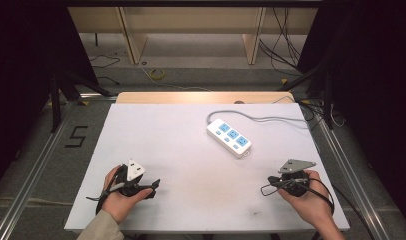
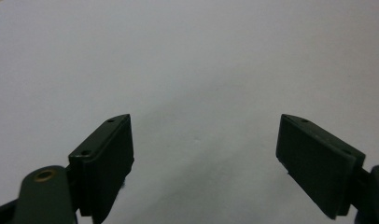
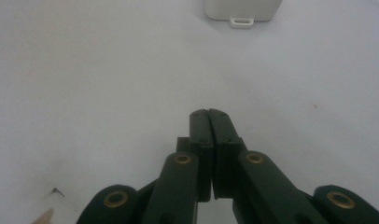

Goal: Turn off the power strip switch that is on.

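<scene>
Tabletop (image 1: 181, 150): matt white sheet, smooth, faintly scuffed; pale wood edge at far side. Power strip (image 1: 229, 137): glossy white plastic, blue socket faces, grey rubbery cord. Left claw (image 2: 204, 161): matt black plastic pads, ribbed on inner faces, brass-coloured rivet. Right claw (image 3: 209, 116): same matt black plastic, brass-coloured rivets; grey metal-looking plate on top.

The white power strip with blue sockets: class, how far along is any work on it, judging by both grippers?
Nothing looks done: the white power strip with blue sockets lies untouched mid-table, its grey cable trailing off the far edge. In hand: nothing. The left gripper is open over bare white tabletop; the right gripper is shut and empty, pointing at the strip. Everything is left, starting with an approach.
</scene>
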A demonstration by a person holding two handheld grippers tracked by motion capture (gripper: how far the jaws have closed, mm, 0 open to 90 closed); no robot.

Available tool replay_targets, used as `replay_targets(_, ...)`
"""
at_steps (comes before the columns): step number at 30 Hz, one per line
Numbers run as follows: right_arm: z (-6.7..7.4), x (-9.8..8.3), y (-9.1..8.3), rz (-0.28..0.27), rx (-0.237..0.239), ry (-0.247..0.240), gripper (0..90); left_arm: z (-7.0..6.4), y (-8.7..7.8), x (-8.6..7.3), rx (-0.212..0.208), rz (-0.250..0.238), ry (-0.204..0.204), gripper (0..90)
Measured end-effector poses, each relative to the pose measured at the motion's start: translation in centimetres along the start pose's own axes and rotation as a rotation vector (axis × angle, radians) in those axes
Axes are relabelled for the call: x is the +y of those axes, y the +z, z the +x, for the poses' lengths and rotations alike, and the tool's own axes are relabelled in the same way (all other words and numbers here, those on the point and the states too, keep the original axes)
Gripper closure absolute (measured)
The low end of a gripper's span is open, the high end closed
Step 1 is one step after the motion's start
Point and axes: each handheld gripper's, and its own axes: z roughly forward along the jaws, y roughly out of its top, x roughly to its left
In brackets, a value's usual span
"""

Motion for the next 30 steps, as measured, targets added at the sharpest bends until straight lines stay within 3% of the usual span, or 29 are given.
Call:
replay_targets(6,-0.1,0.7,0.1,0.006,-0.025,0.024,90.0,-0.1,-0.1,0.0,0.003,-0.004,0.001,19.1)
replay_targets(30,-0.6,2.7,0.7,0.02,-0.022,0.014,90.0,0.0,-0.1,0.0,0.005,-0.004,-0.001,19.2)
